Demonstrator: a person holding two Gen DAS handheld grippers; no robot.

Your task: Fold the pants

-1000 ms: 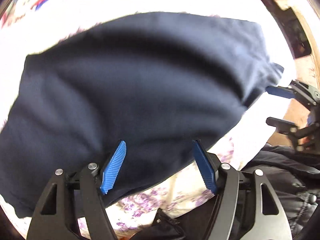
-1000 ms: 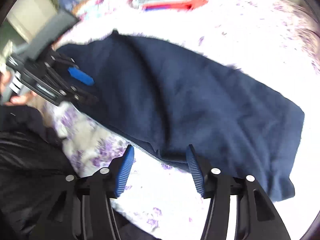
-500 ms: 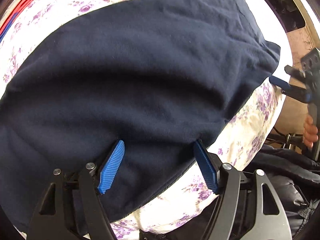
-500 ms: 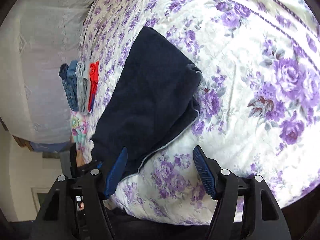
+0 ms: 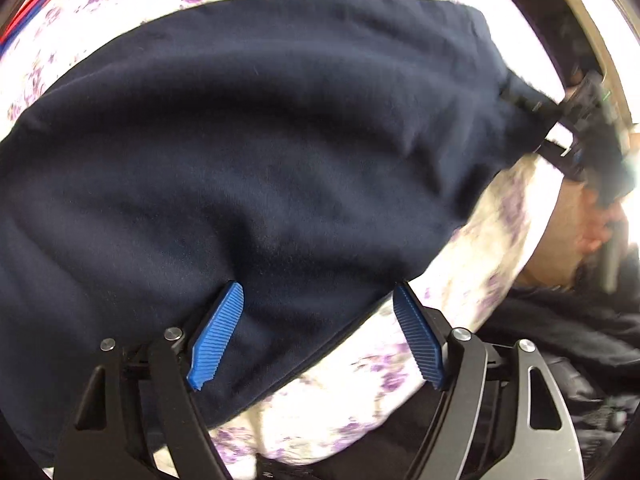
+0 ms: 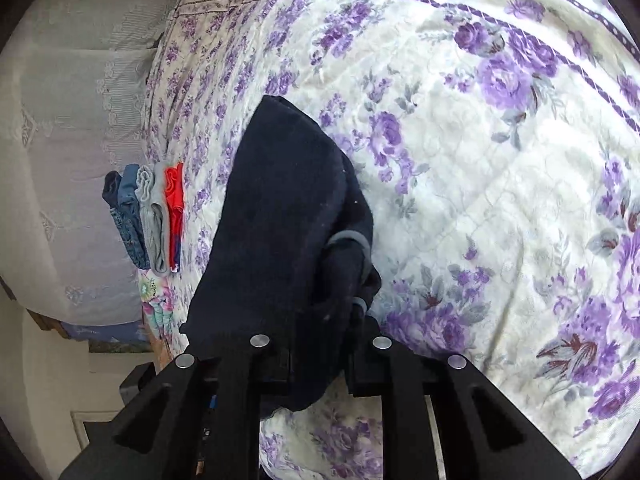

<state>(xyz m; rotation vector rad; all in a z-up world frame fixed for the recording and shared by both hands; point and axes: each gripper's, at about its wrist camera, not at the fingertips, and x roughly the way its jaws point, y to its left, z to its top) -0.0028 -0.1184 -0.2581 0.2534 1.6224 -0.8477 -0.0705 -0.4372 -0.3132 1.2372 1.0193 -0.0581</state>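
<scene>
Dark navy pants (image 5: 256,152) lie spread on a bed with a purple-flowered quilt (image 5: 472,304). My left gripper (image 5: 316,332) is open, its blue fingers just above the pants' near edge, holding nothing. My right gripper (image 6: 320,344) is shut on a bunched corner of the pants (image 6: 280,208), and the cloth hides its fingertips. In the left wrist view the right gripper (image 5: 560,136) shows at the far right, clamped on the pants' corner.
A stack of folded clothes (image 6: 152,216), blue, grey and red, lies on the bed (image 6: 480,160) near the white curtain. A dark jacket (image 5: 560,340) is at the bed's near edge, by my left gripper.
My right gripper has closed on the corner of the pants; it was open half a second ago. My left gripper stays open and has shifted slightly over the near edge.
</scene>
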